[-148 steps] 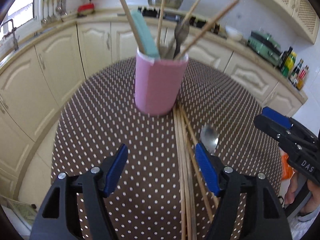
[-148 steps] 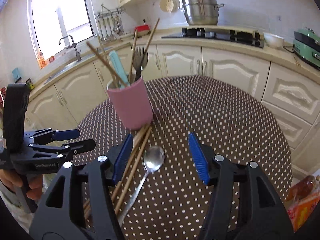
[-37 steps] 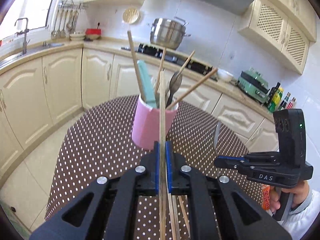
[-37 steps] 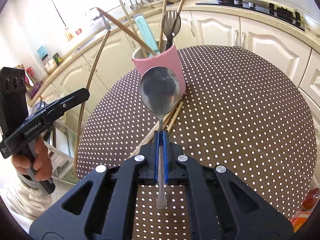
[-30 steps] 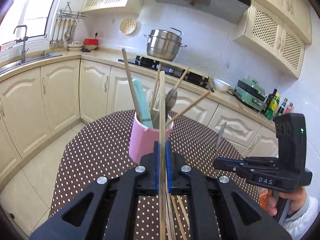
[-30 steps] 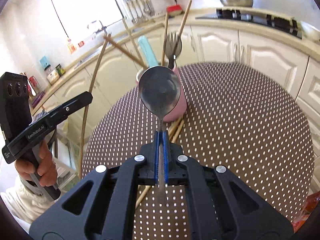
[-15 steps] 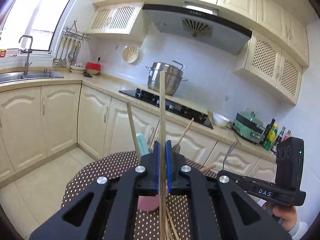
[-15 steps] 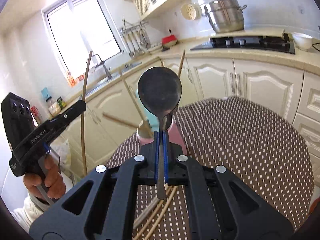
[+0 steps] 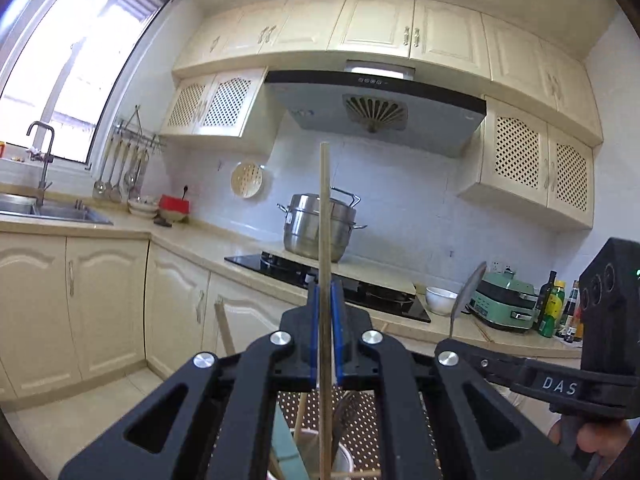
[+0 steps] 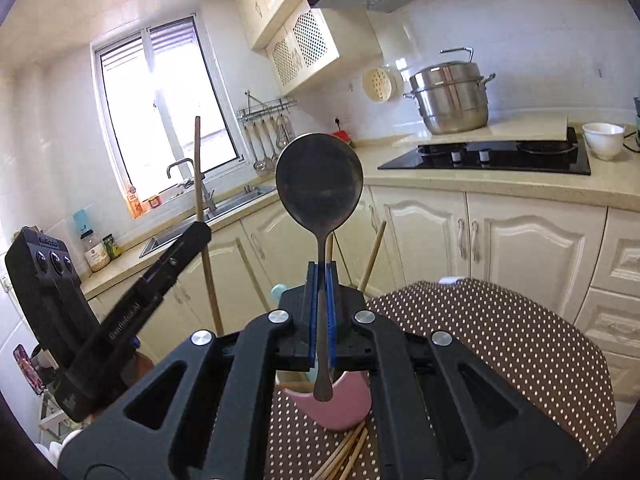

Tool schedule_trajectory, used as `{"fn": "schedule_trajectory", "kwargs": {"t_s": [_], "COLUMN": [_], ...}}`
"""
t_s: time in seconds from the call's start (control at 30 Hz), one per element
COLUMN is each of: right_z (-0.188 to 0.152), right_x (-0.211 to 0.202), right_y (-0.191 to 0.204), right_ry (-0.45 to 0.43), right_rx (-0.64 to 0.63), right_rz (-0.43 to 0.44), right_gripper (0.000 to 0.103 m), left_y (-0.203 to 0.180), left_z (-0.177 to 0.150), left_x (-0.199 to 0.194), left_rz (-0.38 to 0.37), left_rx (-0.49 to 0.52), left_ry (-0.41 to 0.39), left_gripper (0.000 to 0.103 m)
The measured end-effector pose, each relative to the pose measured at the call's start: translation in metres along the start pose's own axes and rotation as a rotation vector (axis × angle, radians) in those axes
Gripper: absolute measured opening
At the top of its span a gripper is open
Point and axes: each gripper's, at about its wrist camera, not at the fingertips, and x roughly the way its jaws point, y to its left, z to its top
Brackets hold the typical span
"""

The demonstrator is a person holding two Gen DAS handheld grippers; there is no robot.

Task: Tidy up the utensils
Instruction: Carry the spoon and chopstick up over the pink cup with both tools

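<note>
My left gripper [image 9: 325,330] is shut on a wooden chopstick [image 9: 325,240], held upright with its lower end over the open mouth of the pink utensil cup [image 9: 344,462]. My right gripper [image 10: 319,312] is shut on a metal spoon [image 10: 319,184], bowl up, its handle end just above the pink cup [image 10: 336,408]. The cup holds several chopsticks, a teal utensil [image 10: 277,292] and a fork. The left gripper with its chopstick [image 10: 200,168] shows at the left of the right wrist view. The right gripper's spoon [image 9: 466,292] shows edge-on in the left wrist view.
Several loose chopsticks [image 10: 344,456] lie on the brown dotted tablecloth [image 10: 500,352] in front of the cup. Cream cabinets, a hob with a steel pot [image 9: 316,232] and a sink [image 9: 48,210] stand behind the table.
Both grippers have tilted upward and moved over the cup, each keeping its utensil. The chopstick's lower end now hangs over the cup's mouth and the spoon handle sits just above the cup.
</note>
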Motion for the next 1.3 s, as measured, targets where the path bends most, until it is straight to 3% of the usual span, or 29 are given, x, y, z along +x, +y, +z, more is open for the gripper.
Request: {"fn": "schedule_trajectory", "kwargs": {"t_s": [0.47,1.3], "right_z": [-0.012,-0.049], "right_x": [0.039,0.048], "right_y": [-0.014,0.000], "right_ry": [0.010,0.110], "right_rx": [-0.005,-0.044], "right_rz": [0.028,0.027], "right_gripper": [0.004,0.004], "left_y": [0.005,0.019], "left_z": [-0.025,-0.081], "left_x": [0.040,0.013], "left_rz": [0.031,-0.018], "left_rx": [0.036,0.068], "left_ry": [-0.061,0.245], "left_gripper": [0.006,0.007]}}
